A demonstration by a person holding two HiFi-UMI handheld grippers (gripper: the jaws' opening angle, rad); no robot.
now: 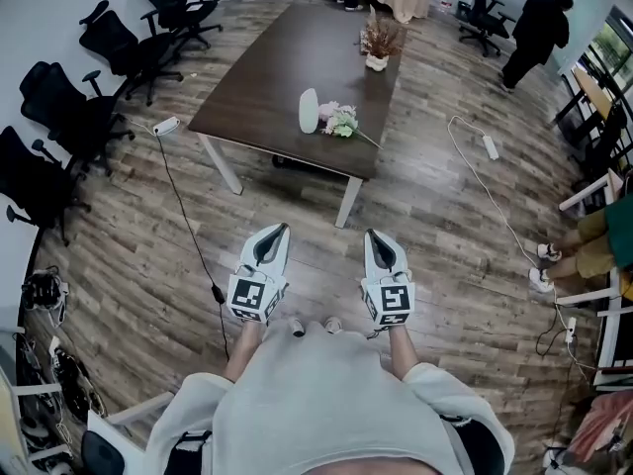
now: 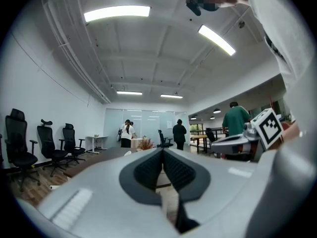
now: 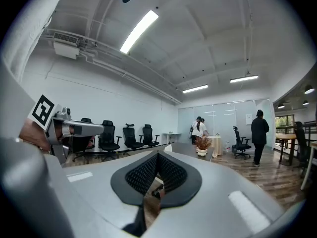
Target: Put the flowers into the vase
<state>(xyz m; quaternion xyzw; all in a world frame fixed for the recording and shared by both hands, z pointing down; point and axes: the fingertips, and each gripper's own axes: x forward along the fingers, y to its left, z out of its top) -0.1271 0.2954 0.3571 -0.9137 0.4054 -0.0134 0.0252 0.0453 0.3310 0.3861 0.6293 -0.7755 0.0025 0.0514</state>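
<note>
The left gripper (image 1: 278, 234) and right gripper (image 1: 374, 237) — both closed, empty — face the flowers (image 1: 341, 122) well ahead, stem end nearer the right.

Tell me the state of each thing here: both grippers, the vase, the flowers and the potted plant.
Left gripper: shut, empty.
Right gripper: shut, empty.
Vase: upright on the table, no flowers in it.
Flowers: lying on the table beside the vase.
Potted plant: upright at the table's far end.

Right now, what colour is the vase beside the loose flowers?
The vase is plain white; the head view shows it best.
</note>
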